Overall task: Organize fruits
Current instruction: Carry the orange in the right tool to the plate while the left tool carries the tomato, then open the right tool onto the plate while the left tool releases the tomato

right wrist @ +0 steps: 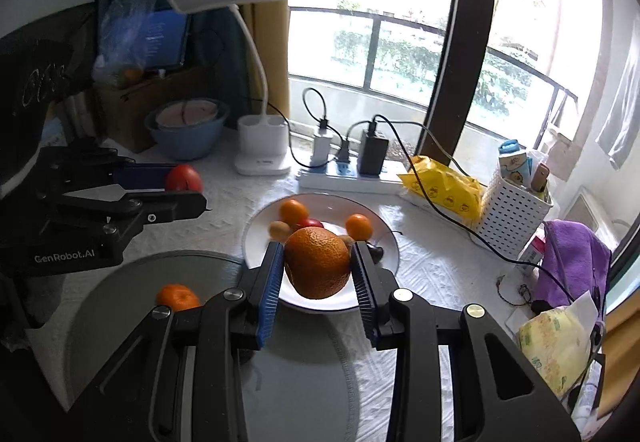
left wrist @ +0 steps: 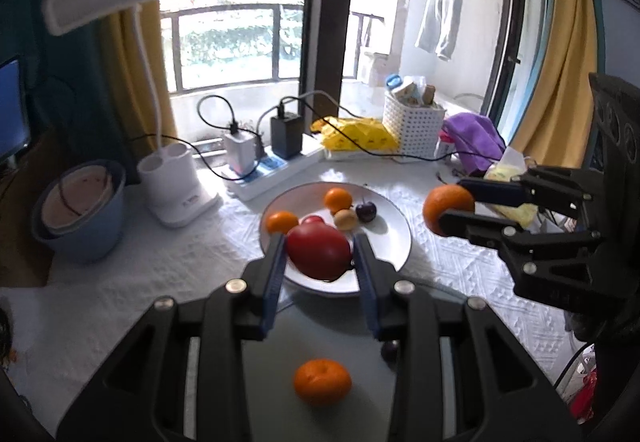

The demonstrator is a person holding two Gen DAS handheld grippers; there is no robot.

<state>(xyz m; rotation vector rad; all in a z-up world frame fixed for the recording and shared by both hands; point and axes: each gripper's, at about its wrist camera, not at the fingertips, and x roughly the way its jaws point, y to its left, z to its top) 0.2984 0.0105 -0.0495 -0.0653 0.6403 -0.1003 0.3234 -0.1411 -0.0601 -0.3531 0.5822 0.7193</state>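
My left gripper (left wrist: 320, 246) is shut on a red tomato (left wrist: 318, 252) and holds it above the near edge of the white plate (left wrist: 394, 242). My right gripper (right wrist: 316, 258) is shut on a large orange (right wrist: 318, 262), also raised near the plate (right wrist: 256, 238). The plate holds two small oranges (left wrist: 338, 199), a dark cherry (left wrist: 366, 211), a small brown fruit (left wrist: 346, 219) and a small red fruit. A mandarin (left wrist: 322, 382) lies on a grey round tray (left wrist: 328, 346) below my left gripper. The right gripper also shows in the left wrist view (left wrist: 456, 201).
A white desk lamp (left wrist: 176, 181), a blue bowl (left wrist: 80, 209), a power strip with chargers (left wrist: 272, 165), a yellow packet (left wrist: 356, 135), a white basket (left wrist: 412, 125) and a purple cloth (left wrist: 476, 137) stand behind the plate. A white cloth covers the table.
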